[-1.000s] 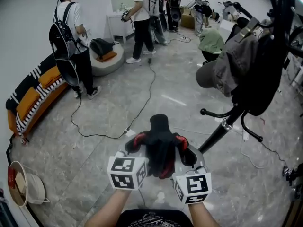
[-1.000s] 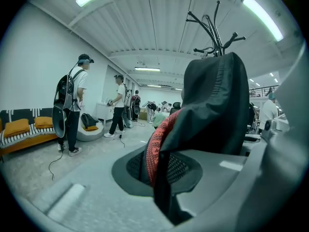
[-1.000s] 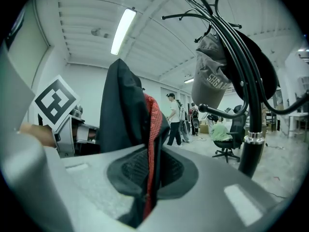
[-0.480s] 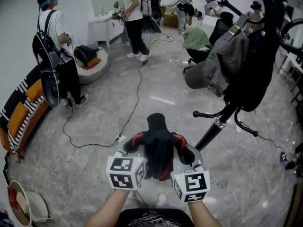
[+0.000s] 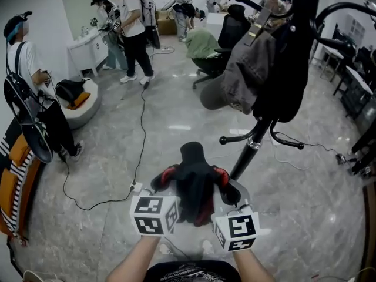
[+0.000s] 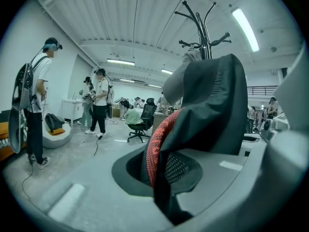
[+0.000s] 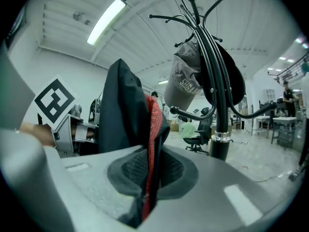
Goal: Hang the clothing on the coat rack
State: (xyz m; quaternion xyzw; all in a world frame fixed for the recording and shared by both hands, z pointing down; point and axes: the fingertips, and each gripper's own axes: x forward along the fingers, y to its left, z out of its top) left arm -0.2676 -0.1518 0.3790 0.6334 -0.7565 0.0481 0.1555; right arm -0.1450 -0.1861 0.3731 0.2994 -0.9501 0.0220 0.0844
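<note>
Nearest: the left gripper [image 5: 169,181] and right gripper [image 5: 225,184] are each clamped nearly shut on a fold of the black, red-trimmed garment [image 5: 197,178]. I hold it bunched between them, in front of me and short of the coat rack [image 5: 257,138].

Risk: each bite takes only a thin fold, so the cloth may slide out as I lift.

Risk: with the garment bunched like this, I see no loop or collar to present to a hook.

Risk: a floor cable [image 5: 141,122] runs near my path, so tripping is possible.

Further: the rack carries a grey cap [image 7: 186,83] and a dark item [image 5: 294,63]. The near hooks look crowded, and a bump could knock the cap off.

Writing: the cap shows pale print beginning "SB"; the rest is unsure. The marker cubes [image 5: 155,214] carry patterns only.
</note>
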